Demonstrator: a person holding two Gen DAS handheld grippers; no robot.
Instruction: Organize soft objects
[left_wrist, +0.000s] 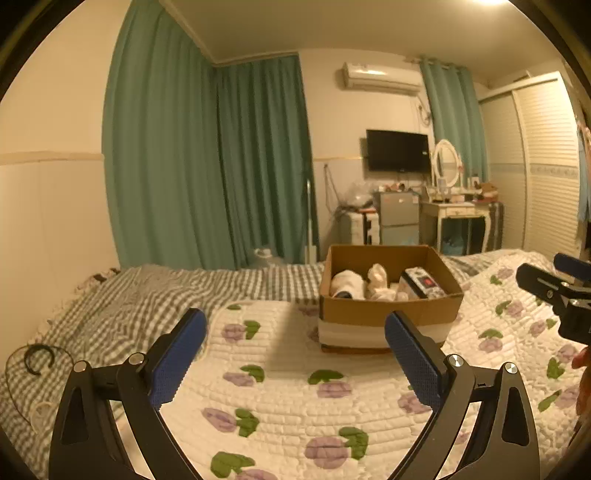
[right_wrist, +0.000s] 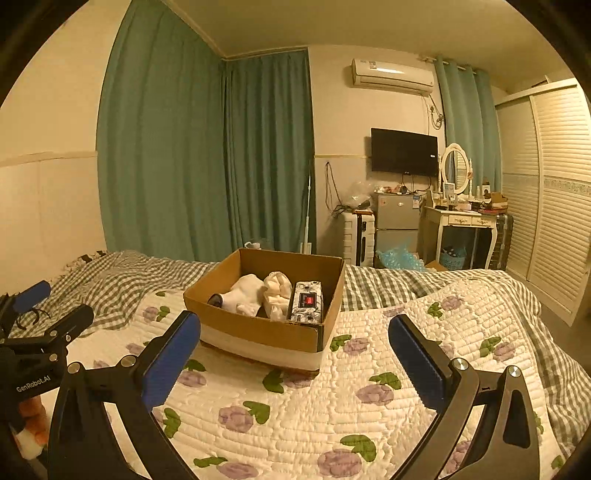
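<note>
An open cardboard box (left_wrist: 388, 312) (right_wrist: 258, 328) stands on the flowered quilt (left_wrist: 295, 398) (right_wrist: 332, 406). Inside lie a white sock roll (left_wrist: 349, 283) (right_wrist: 242, 293), a cream cloth bundle (left_wrist: 378, 282) (right_wrist: 277, 291) and a patterned pouch with a red patch (left_wrist: 424, 282) (right_wrist: 307, 302). My left gripper (left_wrist: 295, 350) is open and empty, above the quilt in front of the box; it also shows in the right wrist view (right_wrist: 48, 306). My right gripper (right_wrist: 295, 350) is open and empty, just short of the box; it also shows at the right edge of the left wrist view (left_wrist: 554, 280).
A grey checked sheet (left_wrist: 147, 295) covers the bed's far side, with a black cable loop (left_wrist: 37, 360) at its left. Green curtains (right_wrist: 203, 155), a TV (right_wrist: 404, 151), a small fridge (right_wrist: 397, 218), a dressing table (right_wrist: 465, 221) and a louvred wardrobe (right_wrist: 554, 184) stand beyond.
</note>
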